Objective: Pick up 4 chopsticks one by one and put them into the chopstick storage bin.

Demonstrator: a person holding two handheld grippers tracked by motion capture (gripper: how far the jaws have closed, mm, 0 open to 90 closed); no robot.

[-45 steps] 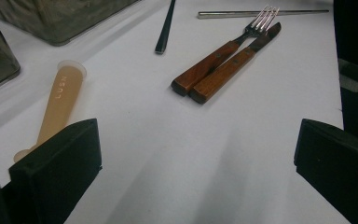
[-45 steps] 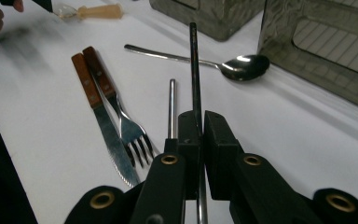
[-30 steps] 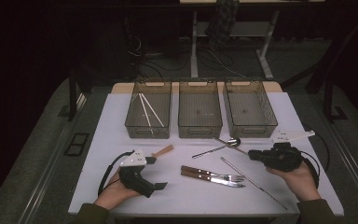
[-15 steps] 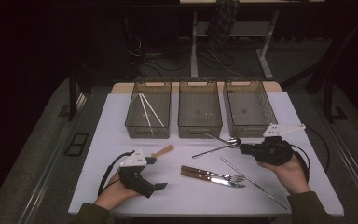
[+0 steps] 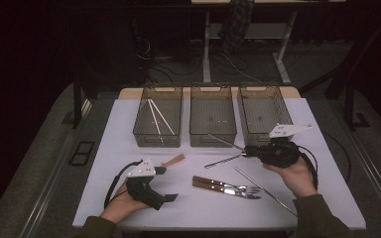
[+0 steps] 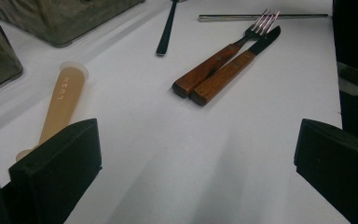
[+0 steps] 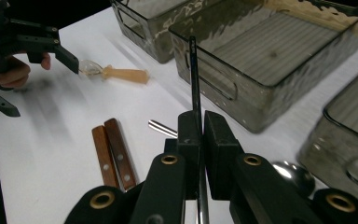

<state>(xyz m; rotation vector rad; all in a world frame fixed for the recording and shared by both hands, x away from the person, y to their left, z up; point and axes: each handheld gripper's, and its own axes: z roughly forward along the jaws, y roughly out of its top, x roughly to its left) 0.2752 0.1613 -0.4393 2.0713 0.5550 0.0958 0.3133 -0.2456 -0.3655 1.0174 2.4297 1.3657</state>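
Observation:
My right gripper (image 5: 250,149) (image 7: 199,133) hovers just in front of the middle and right bins, shut on a thin dark metal utensil (image 5: 223,141) (image 7: 195,74). The utensil's free end points at the front wall of the middle bin (image 5: 213,116) (image 7: 261,56). A second metal utensil (image 5: 223,160) lies on the table below it, and a shiny spoon bowl (image 7: 290,176) shows beside the jaws. At the front left my left gripper (image 5: 166,198) (image 6: 196,154) rests on the white table (image 5: 203,208), open, with bare table between its jaws.
A wooden-handled fork and knife (image 5: 223,187) (image 6: 223,70) lie side by side at the centre front, a long metal rod (image 5: 265,191) to their right. A tan plastic tube (image 5: 173,160) (image 6: 63,100) lies near the left gripper. The left bin (image 5: 158,116) holds white sticks; the right bin (image 5: 263,111) looks empty.
My right gripper has moved left and away from the person, towards the bins, lifting the thin utensil with it. The left gripper has stayed put.

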